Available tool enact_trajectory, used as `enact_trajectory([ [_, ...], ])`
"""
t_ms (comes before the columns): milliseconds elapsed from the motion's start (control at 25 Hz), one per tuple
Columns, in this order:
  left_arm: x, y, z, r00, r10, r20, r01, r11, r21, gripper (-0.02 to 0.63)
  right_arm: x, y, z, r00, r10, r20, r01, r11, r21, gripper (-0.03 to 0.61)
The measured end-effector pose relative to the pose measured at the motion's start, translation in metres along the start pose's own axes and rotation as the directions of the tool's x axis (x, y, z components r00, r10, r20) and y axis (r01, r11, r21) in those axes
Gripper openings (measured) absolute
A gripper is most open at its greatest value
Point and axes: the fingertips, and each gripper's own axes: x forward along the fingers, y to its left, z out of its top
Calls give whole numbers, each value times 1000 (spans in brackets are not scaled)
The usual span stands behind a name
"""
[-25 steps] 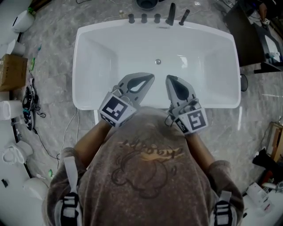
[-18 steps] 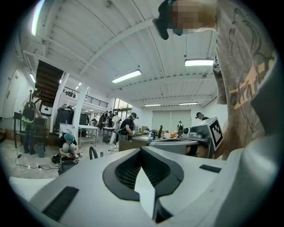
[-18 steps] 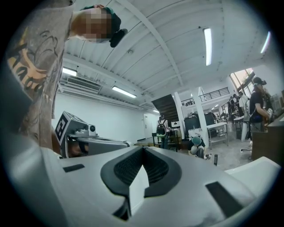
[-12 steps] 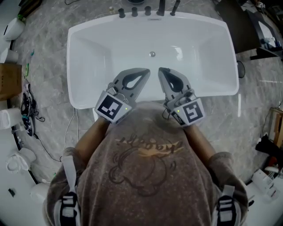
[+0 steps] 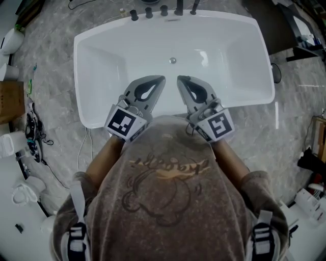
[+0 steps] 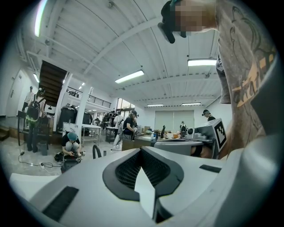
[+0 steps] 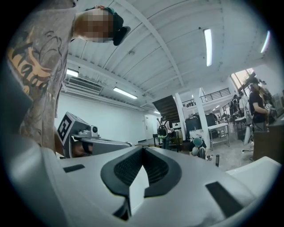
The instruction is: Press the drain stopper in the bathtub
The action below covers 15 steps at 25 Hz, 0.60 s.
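Drain stopper (image 5: pixel 172 60): upper centre, bathtub (image 5: pixel 107 61) floor | your left gripper (image 5: pixel 161 79), right gripper (image 5: pixel 180 79): jaws together, empty, mid-frame | change: scene drifted up-left only; tips no nearer stopper, no contact.

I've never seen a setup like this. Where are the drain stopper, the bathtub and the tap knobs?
drain stopper (image 5: pixel 172 60), head view, its round metal top.
bathtub (image 5: pixel 239 76), head view, bare inner wall at right.
tap knobs (image 5: pixel 148 11), head view, the middle knob's top.
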Motion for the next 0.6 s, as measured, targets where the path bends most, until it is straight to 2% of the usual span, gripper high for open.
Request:
enact_trajectory([
  [600, 4, 12, -8, 999, 35, -21, -35, 999, -19, 0, 5, -4, -8, 1000, -1, -27, 0, 1000, -5, -2],
])
